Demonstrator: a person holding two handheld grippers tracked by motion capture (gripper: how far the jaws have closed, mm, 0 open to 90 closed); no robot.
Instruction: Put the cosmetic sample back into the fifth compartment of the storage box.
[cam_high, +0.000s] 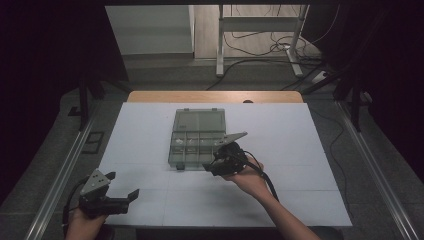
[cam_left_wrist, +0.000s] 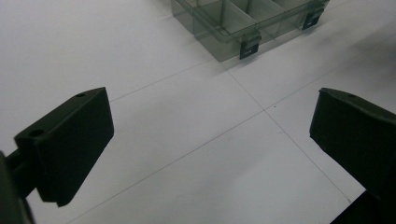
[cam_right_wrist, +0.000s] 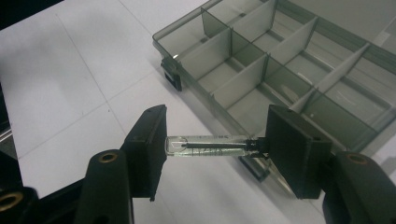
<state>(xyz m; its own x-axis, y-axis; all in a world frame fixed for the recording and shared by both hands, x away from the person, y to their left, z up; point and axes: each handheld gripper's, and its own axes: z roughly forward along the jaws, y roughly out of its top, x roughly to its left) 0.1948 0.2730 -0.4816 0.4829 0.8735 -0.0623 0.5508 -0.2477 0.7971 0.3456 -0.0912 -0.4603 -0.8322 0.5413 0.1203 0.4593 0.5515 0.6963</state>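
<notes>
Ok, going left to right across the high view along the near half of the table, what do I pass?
Left gripper, jaws open over bare table → compartment box → right gripper, shut on a small glass vial at the box's near right corner.

High view is sitting above the near edge, looking forward and down over the whole white table (cam_high: 300, 150). Both gripper views are riding low and close, each looking along its own jaws. All three are catching the compartment box (cam_high: 195, 142) (cam_left_wrist: 233, 23) (cam_right_wrist: 289, 60).
</notes>
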